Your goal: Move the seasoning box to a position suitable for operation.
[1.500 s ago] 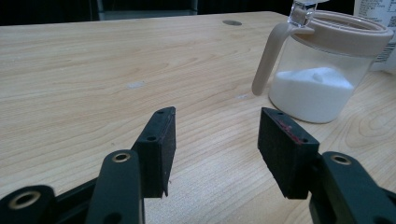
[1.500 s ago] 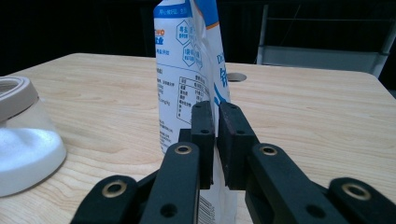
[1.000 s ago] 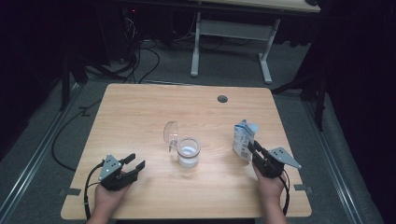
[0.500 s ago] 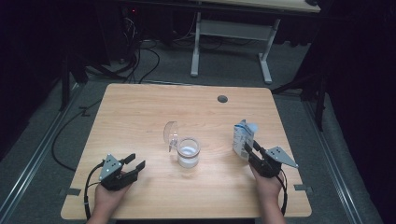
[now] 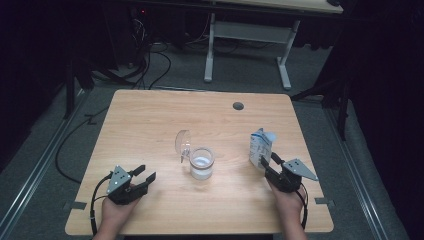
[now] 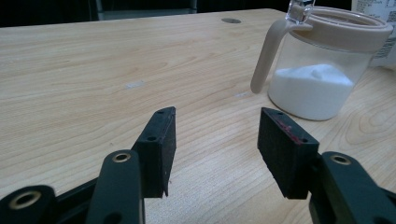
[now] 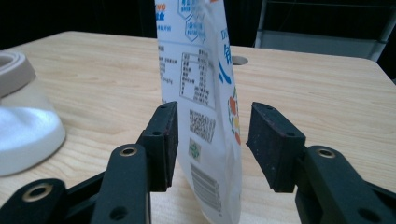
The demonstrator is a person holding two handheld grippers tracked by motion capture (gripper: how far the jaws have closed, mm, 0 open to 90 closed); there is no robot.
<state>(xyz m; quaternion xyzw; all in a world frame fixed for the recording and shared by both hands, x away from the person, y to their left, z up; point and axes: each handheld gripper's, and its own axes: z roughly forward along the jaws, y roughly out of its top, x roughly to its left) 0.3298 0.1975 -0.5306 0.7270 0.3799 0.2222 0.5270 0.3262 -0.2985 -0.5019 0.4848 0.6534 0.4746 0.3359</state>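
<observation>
The right claw [image 7: 212,144] has just been opening; its jaws flank the upright white pouch [image 7: 205,93], pads apart from it. The pouch stands near the counter [image 5: 150,125]'s right edge. The left claw [image 6: 217,144] gapes empty, facing the lidded jar [image 6: 317,70].

A recording lab rather than a home: one bare wooden table [image 5: 150,125] stands on grey carpet [image 5: 45,135] in a blacked-out room, black cables [image 5: 150,65] trailing across the floor at 11 o'clock, and the white metal legs of a second desk [image 5: 245,35] rising at 12 o'clock beyond it
</observation>
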